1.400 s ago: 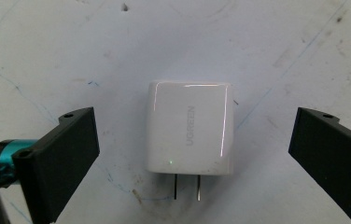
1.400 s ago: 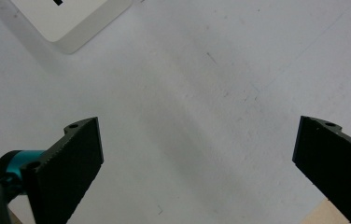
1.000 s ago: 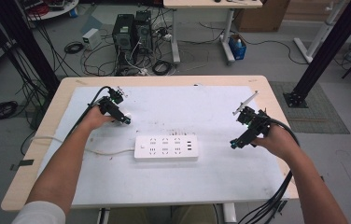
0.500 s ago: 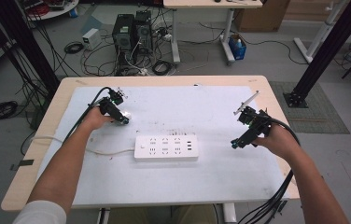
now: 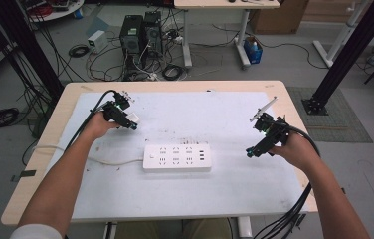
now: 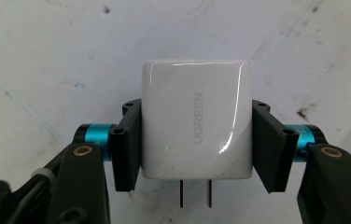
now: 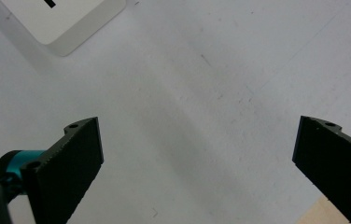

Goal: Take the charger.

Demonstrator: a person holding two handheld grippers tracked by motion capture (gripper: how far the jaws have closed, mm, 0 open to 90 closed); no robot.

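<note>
High view: the left gripper [image 5: 131, 122] is positioned over the left rear area of the white mat [image 5: 185, 199] that covers the table [image 5: 41, 164], and it carries a white charger [image 5: 132, 118] at its tip. The left gripper's jaws have just been closing and are now clamped on this charger. Left gripper view: the two black pads press against opposite side faces of the charger [image 6: 195, 119], which sits squarely between them. Its glossy face carries grey lettering, and its two flat metal prongs [image 6: 194, 193] project from the lower edge toward the camera. The stained mat surface lies behind the charger; whether the charger is touching the mat cannot be determined from either view.

High view: a white power strip [image 5: 176, 158] lies flat near the middle of the mat, with its long side running left to right. Its white cord [image 5: 100, 160] leaves the left end and runs toward the left edge of the table. The charger is located behind and to the left of the strip, apart from it.

High view: the right gripper [image 5: 251, 151] is held over the right side of the mat, to the right of the strip and clear of it. Right gripper view: its jaws are spread wide with nothing between them, above bare mat. One corner of the power strip [image 7: 66, 23] is visible at the upper left.
</note>
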